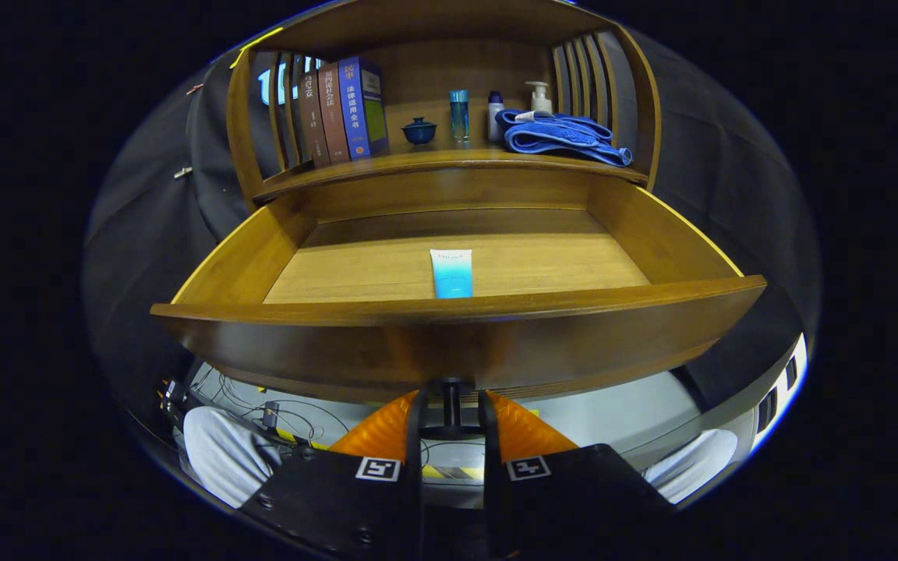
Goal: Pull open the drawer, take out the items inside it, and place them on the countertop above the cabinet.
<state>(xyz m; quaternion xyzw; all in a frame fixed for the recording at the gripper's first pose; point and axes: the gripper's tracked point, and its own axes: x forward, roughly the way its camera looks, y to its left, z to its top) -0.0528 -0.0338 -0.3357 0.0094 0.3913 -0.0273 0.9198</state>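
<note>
The wooden drawer [457, 343] stands pulled far out of the cabinet, its front panel just ahead of my fingers. On the drawer's floor, near the front wall and in line with the gap between my fingers, lies a white and light-blue tube [451, 274]. My gripper [450, 405] is low at the drawer front, its two fingers closed on the small dark handle [449, 387] under the front panel. The countertop [449, 160] runs above and behind the drawer.
On the countertop stand several books [340, 109] at the left, a small blue lidded bowl [419, 130], a blue bottle [459, 114], a white bottle [495, 115], a pump bottle [539, 97] and a folded blue towel [562, 136]. Cables lie on the floor below.
</note>
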